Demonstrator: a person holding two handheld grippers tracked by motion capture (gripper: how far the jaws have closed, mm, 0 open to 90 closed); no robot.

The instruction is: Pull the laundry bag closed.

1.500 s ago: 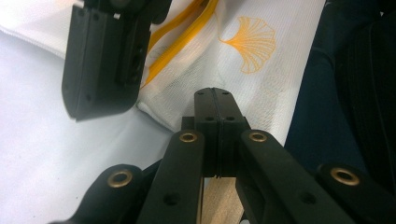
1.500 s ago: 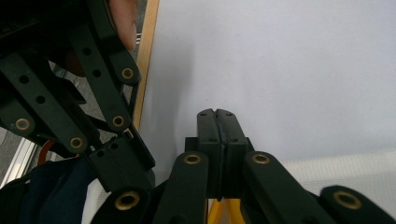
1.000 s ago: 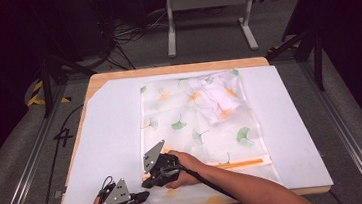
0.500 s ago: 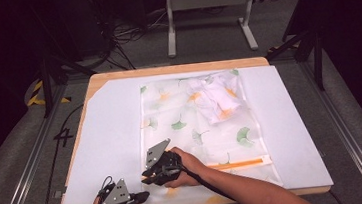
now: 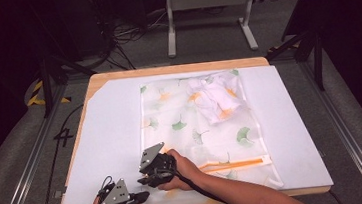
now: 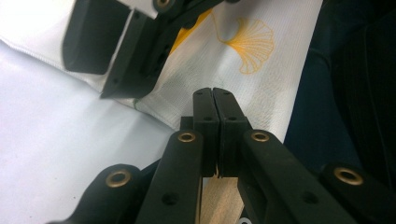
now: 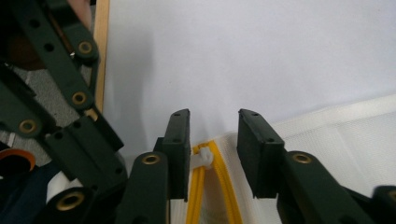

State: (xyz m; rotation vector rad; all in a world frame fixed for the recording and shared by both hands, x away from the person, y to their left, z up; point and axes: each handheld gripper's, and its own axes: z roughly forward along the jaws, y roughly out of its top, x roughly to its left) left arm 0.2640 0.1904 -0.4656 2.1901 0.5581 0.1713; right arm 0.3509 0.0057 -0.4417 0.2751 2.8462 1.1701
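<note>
Both grippers at the near corner of the leaf-printed mesh bag

The right gripper has just been opening, its jaws narrowly parted astride the white zipper pull at the orange zipper; the left gripper rests beside it on the bench, jaws together.

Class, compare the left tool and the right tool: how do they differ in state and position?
The left tool has its jaws shut, nothing seen between them; the right tool, which has just been opening, stands open astride the mesh bag's yellow zipper. The left sits at the table's near edge; the right is farther in. Both are black and hand-held.
</note>
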